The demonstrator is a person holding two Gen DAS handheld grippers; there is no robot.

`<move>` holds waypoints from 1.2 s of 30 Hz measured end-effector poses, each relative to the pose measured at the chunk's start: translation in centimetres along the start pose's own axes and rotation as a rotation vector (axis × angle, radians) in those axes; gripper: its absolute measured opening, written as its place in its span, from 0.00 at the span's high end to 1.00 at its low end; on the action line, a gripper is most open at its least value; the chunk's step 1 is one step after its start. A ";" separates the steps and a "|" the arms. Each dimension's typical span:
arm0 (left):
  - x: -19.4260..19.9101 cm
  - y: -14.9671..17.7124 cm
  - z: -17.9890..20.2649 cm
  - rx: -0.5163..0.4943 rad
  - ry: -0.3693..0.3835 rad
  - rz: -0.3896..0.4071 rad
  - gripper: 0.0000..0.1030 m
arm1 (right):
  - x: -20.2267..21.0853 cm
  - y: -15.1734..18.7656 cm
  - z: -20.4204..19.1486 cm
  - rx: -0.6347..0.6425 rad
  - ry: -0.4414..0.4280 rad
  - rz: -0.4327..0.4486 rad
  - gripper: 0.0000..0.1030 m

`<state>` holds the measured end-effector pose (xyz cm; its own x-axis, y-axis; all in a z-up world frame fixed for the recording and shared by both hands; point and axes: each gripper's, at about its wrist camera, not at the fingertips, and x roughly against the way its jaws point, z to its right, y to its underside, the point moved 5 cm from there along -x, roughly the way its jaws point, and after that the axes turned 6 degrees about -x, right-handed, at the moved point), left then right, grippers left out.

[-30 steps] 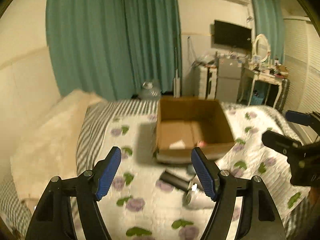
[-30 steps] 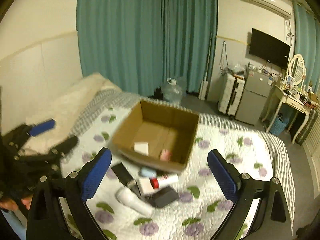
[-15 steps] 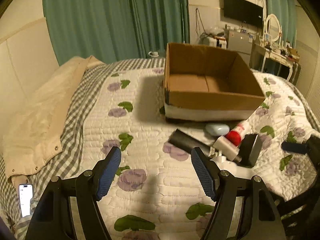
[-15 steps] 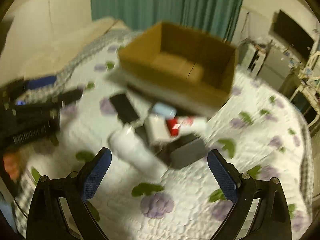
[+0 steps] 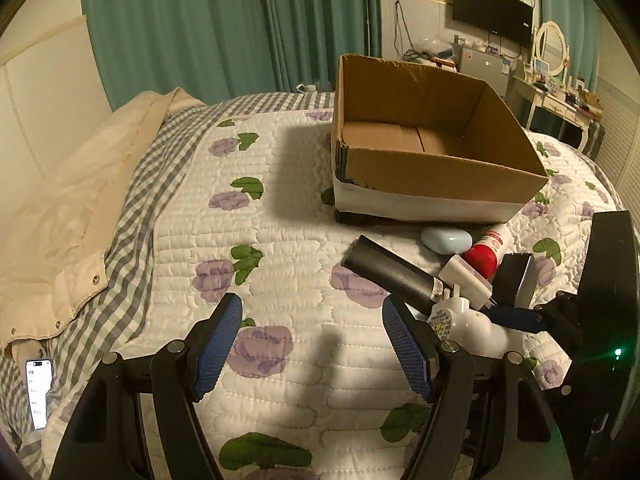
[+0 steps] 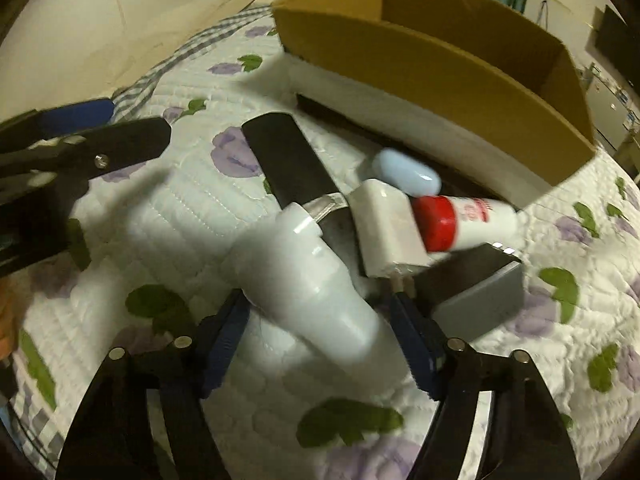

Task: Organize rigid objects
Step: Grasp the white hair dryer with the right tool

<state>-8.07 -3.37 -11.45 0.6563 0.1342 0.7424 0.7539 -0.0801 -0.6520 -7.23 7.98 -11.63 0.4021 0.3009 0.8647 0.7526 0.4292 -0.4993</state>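
An open cardboard box (image 5: 440, 168) sits on the quilted bed; it also shows in the right wrist view (image 6: 440, 76). In front of it lies a pile: a white bottle (image 6: 308, 280), a long black box (image 6: 292, 164), a white charger (image 6: 388, 228), a red-capped tube (image 6: 456, 216), a pale blue case (image 6: 406, 172) and a grey box (image 6: 480, 288). My right gripper (image 6: 320, 344) is open, its pads either side of the white bottle's base. My left gripper (image 5: 312, 344) is open and empty above the quilt, left of the pile (image 5: 460, 272).
A cream jacket (image 5: 68, 208) lies along the bed's left side, with a phone (image 5: 39, 392) by the edge. Teal curtains (image 5: 224, 28) hang behind. A dresser with a mirror (image 5: 552, 44) and a TV (image 5: 492, 12) stand at the far right.
Both grippers have dropped toward the bed. The right gripper has closed in on the pile and now straddles the white bottle, with its pads drawn closer together.
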 end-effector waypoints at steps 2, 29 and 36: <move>0.0 0.0 -0.1 -0.002 -0.005 -0.001 0.27 | 0.2 0.0 -0.3 -0.001 0.002 0.018 0.40; -3.2 -1.8 15.1 -0.152 0.181 -0.040 0.27 | 10.2 1.1 14.4 -0.368 0.188 0.127 0.52; -4.2 -1.1 18.6 -0.269 0.201 -0.045 0.27 | 9.4 1.6 15.7 -0.399 0.192 0.109 0.52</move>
<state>-12.21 14.52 -16.75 0.5945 -0.0514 0.8025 0.7452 -0.3398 -0.5738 -10.46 24.82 -5.13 0.5514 0.1462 0.8214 0.8273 0.0311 -0.5609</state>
